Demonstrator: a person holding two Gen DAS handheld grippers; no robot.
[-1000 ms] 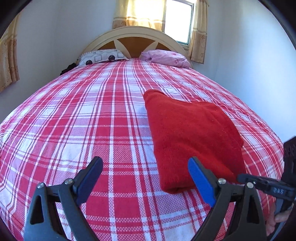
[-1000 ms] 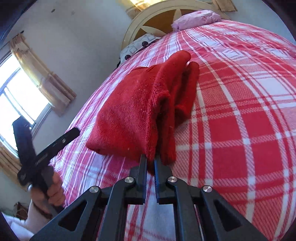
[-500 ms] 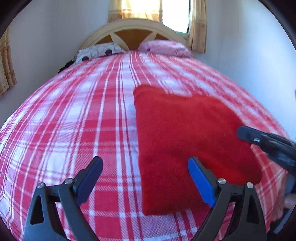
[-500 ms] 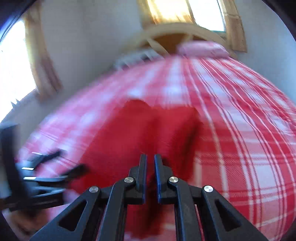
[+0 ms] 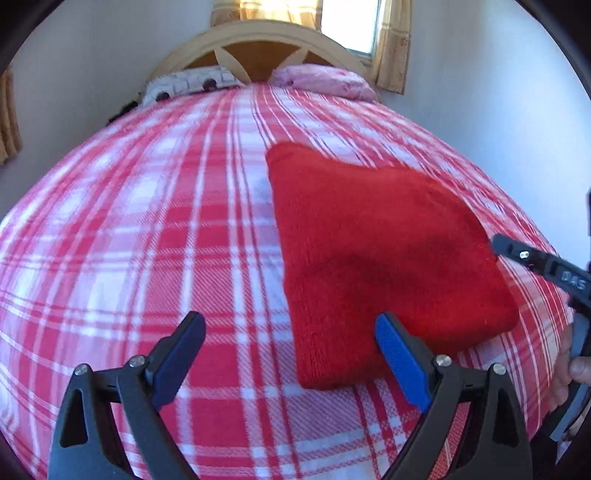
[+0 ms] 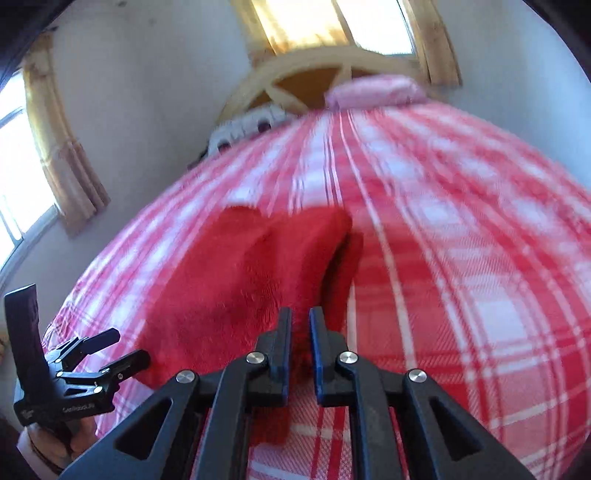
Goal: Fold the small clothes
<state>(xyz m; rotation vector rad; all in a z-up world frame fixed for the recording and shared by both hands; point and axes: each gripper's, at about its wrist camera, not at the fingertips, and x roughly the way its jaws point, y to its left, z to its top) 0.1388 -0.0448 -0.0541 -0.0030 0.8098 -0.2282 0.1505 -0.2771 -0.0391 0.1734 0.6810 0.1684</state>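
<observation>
A folded red knitted garment [image 5: 369, 251] lies on the red-and-white checked bedcover [image 5: 147, 240], right of the middle. My left gripper [image 5: 290, 325] hovers open over the bed at the garment's near-left corner, its blue right pad [image 5: 399, 354] above the near edge, gripping nothing. My right gripper [image 6: 299, 314] is shut on the red garment's [image 6: 229, 288] near edge, with red cloth showing between the narrow jaws. From the left wrist, the right gripper [image 5: 517, 254] reaches in at the garment's right edge. The right wrist view shows the left gripper [image 6: 127, 347] open at lower left.
A cream arched headboard [image 5: 266, 40] stands at the far end with a spotted pillow [image 5: 184, 83] and a pink pillow [image 5: 321, 79]. A curtained window [image 6: 332, 26] sits behind it, another window [image 6: 14, 177] on the left wall. White walls flank the bed.
The right gripper has risen with the garment's edge and swung to face the headboard. The left gripper has closed in a little on the garment and stays open.
</observation>
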